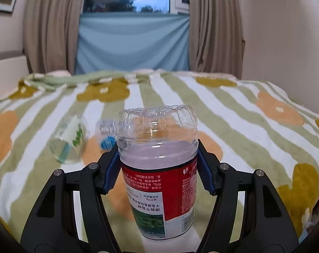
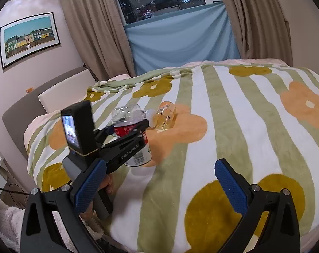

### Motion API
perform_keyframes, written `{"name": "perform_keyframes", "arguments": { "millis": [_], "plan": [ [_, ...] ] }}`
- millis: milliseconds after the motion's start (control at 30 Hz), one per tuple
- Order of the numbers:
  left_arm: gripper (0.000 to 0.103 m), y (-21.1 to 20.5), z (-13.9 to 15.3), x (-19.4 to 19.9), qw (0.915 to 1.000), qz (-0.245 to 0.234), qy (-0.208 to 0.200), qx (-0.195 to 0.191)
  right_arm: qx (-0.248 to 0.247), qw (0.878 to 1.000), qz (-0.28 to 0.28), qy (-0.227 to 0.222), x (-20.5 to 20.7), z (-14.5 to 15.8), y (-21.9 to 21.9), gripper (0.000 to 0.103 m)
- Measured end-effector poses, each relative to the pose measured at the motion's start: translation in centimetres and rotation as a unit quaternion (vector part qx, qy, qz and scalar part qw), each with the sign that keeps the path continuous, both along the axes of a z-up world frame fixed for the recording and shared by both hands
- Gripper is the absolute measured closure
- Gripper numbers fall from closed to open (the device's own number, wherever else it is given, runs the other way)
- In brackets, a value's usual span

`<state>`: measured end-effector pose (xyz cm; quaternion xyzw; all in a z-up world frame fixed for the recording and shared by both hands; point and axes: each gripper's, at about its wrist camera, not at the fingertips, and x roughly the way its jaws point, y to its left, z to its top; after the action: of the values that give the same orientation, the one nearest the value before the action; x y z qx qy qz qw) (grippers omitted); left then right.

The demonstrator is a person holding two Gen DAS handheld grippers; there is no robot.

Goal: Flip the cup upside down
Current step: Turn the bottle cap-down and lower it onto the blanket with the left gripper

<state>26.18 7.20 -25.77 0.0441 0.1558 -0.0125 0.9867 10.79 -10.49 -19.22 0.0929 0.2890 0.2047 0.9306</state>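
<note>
The cup is a clear cut-off bottle with a red and white label. It stands upside down, ribbed base up and printed text inverted, with its open rim down on the striped flower blanket. My left gripper is shut on it, a blue pad pressing each side below the base. From the right wrist view the same cup sits in the left gripper, low at the bed's left side. My right gripper hangs open over the blanket's near part with nothing between its fingers.
Beyond the held cup, a clear cup with a green label lies on its side, next to a small bottle with a blue cap. A yellowish cup lies tipped further back. A hand grips the left tool's handle. Curtains and a window stand behind the bed.
</note>
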Motion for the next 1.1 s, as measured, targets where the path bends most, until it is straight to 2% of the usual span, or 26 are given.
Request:
{"name": "perform_keyframes", "arguments": {
  "millis": [167,300,433,600,700,1100],
  "plan": [
    [0.042,0.8,-1.1,0.6,0.9981,-0.003,0.062,-0.001,0.011,1.0,-0.002,0.001,0.3,0.1,-0.3,0.0],
    [0.042,1.3,-0.6,0.5,0.9959,-0.007,0.091,-0.004,0.012,1.0,0.001,0.0,0.2,0.1,-0.1,0.0],
    [0.042,1.0,-0.2,0.6,0.992,-0.015,0.125,0.009,0.013,1.0,0.004,0.001,0.1,0.0,-0.2,0.0],
    [0.042,1.1,0.6,0.2,0.9969,-0.001,0.079,0.006,0.019,1.0,0.002,-0.002,0.1,0.1,-0.3,0.0],
    [0.042,1.2,0.0,0.2,0.9983,0.005,0.058,0.003,0.018,1.0,0.002,-0.003,0.0,0.1,-0.2,0.0],
    [0.043,1.2,-1.8,-0.4,0.9923,-0.007,0.123,0.006,0.023,1.0,0.007,0.002,0.2,-0.1,-0.2,0.0]
  ]
}}
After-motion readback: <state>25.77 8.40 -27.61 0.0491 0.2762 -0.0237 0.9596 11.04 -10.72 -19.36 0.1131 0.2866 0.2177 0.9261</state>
